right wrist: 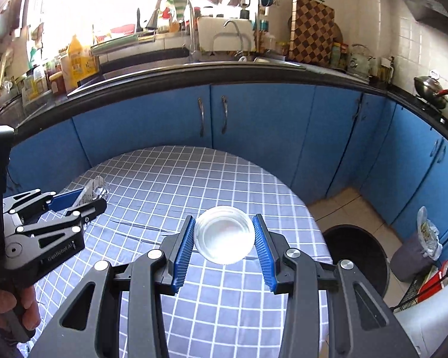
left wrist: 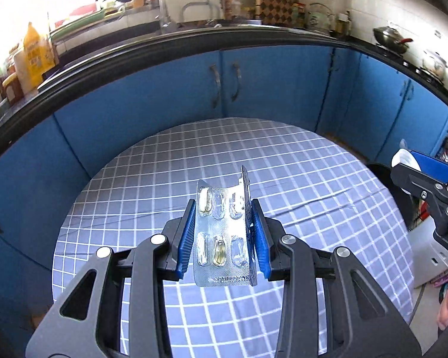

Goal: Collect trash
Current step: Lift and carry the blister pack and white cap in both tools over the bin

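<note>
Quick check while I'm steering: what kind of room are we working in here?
A home kitchen, most likely. A dark countertop runs over blue cabinets, with a sink tap behind it and a wok on the stove at the right.

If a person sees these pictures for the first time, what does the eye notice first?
First, the silver pill blister pack, bent and pinched between the blue pads of the left tongs above the checked round table. Next, the clear round plastic lid gripped in the right tongs. Behind, blue cabinets, and a black bin on the floor beside the table.
</note>
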A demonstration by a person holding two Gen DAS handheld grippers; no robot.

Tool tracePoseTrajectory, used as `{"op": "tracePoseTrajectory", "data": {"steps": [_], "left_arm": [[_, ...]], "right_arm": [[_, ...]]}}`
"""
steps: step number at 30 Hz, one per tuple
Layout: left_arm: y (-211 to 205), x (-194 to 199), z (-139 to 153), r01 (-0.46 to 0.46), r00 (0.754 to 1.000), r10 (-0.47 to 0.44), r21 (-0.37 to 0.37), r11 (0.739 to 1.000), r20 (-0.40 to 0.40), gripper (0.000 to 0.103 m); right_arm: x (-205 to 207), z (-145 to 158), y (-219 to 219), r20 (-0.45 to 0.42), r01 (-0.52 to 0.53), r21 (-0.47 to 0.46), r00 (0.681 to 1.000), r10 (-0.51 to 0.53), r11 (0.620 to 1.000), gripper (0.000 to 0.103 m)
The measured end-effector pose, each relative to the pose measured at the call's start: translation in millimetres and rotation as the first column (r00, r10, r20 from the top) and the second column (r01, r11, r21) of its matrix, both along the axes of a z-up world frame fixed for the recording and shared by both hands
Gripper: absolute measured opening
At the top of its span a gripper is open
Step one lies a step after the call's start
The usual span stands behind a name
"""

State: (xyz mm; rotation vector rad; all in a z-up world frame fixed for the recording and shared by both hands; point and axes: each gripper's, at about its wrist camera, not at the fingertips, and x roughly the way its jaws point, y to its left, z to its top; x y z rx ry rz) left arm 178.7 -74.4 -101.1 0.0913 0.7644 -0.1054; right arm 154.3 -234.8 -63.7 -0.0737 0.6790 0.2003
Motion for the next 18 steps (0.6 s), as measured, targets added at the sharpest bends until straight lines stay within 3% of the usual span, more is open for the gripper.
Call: {"op": "tracePoseTrajectory", "data": {"steps": [18], "left_arm": [[-89,-10,13,0.137,0.990,-0.138,0.050,0.989,0.014,0.038]], "right_arm": [[-22,10,-55,0.039,0.070,0.006,0.997,-0.070,0.998,0.039]]}}
